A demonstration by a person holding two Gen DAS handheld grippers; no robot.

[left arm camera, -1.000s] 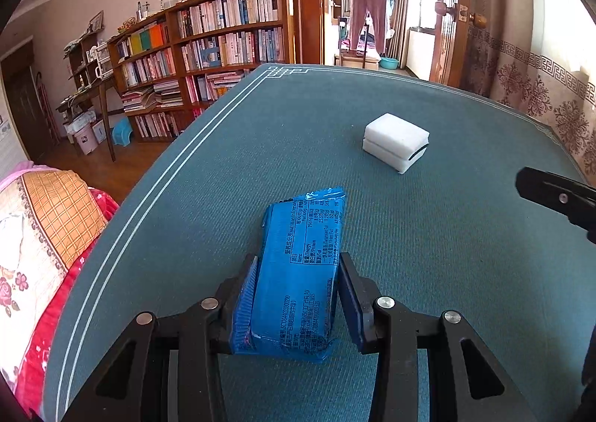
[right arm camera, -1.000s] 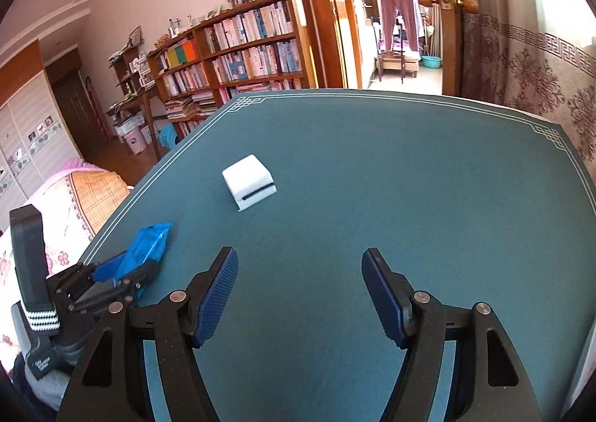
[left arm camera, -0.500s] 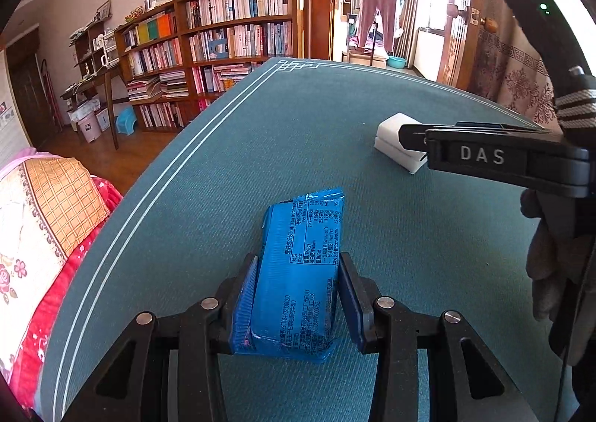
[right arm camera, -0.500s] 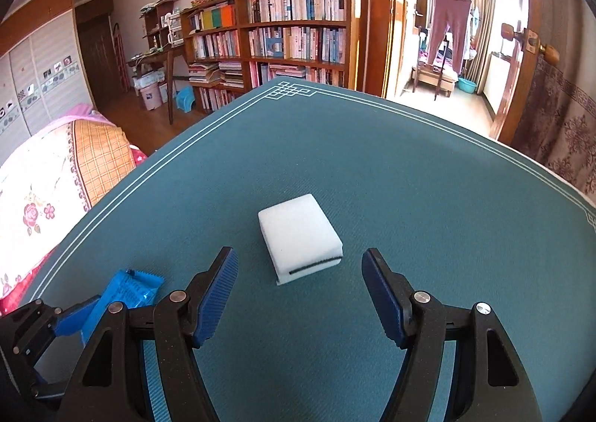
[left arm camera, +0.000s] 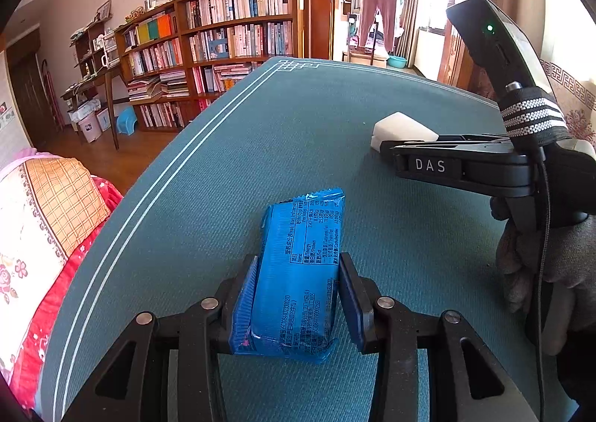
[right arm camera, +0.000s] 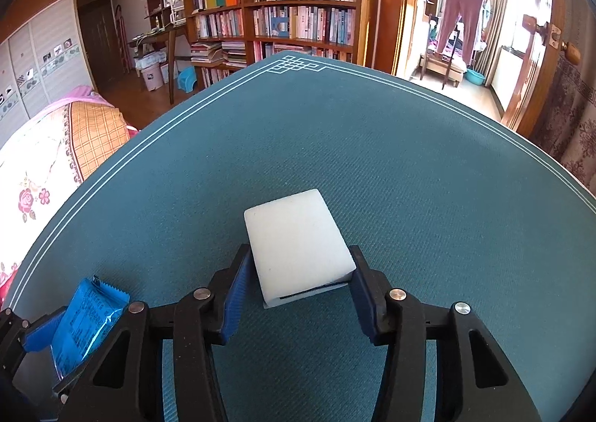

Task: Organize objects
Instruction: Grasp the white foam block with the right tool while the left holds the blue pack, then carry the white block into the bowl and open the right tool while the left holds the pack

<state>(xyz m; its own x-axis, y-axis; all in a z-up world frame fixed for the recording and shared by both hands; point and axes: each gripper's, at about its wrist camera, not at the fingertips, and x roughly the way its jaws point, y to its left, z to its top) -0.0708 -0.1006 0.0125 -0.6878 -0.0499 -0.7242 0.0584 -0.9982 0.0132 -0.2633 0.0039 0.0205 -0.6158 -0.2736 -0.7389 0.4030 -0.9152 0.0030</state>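
Left tool (left arm camera: 296, 295): clamped on a blue crinkle-edged plastic snack packet (left arm camera: 298, 280), blue pads pressed to both long sides; packet lying lengthwise on the teal fabric-covered surface (left arm camera: 231, 176) with white border lines, toward its left edge. Same packet (right arm camera: 83, 321) visible at lower left in the right wrist view, held in the left tool (right arm camera: 56, 332).
White rectangular foam block (right arm camera: 298, 243): flat on the surface, right of the packet, dark slit along its near edge; seated between the blue pads of the right tool (right arm camera: 298, 291), both pads narrowed onto its near corners.
Right tool (left arm camera: 387, 152), left wrist view: black, marked DAS, covering part of the block (left arm camera: 404, 127)
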